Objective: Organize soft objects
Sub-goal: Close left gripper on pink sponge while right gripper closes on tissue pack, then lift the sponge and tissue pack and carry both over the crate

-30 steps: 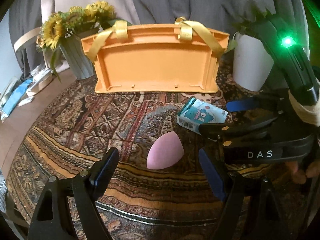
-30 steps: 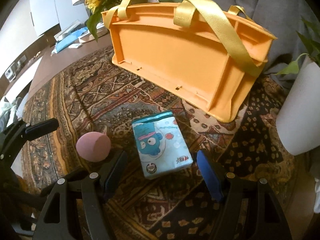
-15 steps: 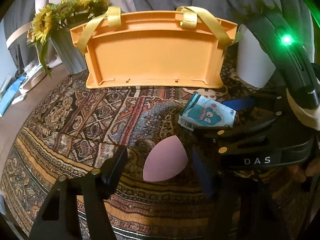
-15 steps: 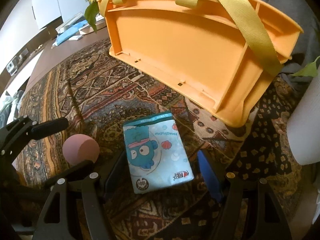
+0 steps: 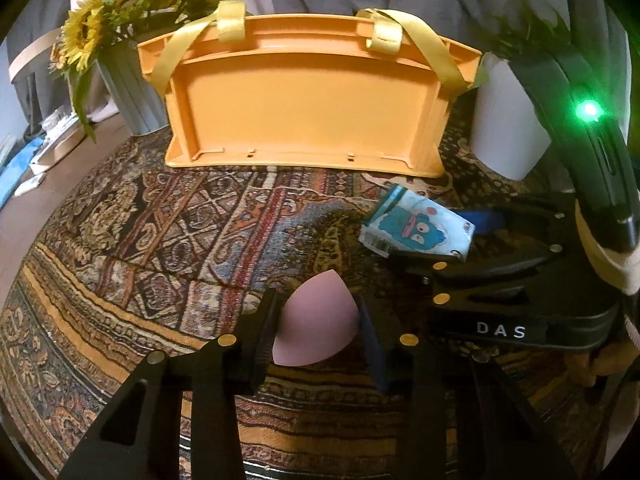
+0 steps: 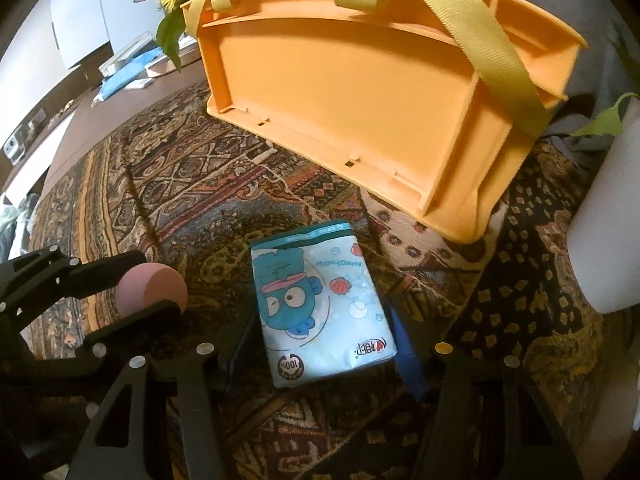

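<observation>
A pink egg-shaped sponge (image 5: 316, 320) lies on the patterned cloth, and my left gripper (image 5: 318, 330) is shut on it, one finger on each side. It also shows in the right wrist view (image 6: 150, 286). A light-blue tissue pack (image 6: 324, 312) with a cartoon face lies on the cloth, and my right gripper (image 6: 322, 350) has closed on its near end. The pack also shows in the left wrist view (image 5: 416, 228). An orange basket (image 5: 304, 100) with yellow straps stands behind, seen also from the right wrist (image 6: 380, 92).
A grey vase of sunflowers (image 5: 128, 60) stands at the back left. A white pot (image 5: 508, 120) with a plant stands at the back right, close to the basket. The cloth's left edge drops to a wooden surface (image 5: 48, 184) with loose items.
Both grippers moved forward and closed: the left fingers came in onto the pink sponge, the right fingers onto the tissue pack. The basket looms nearer in both views.
</observation>
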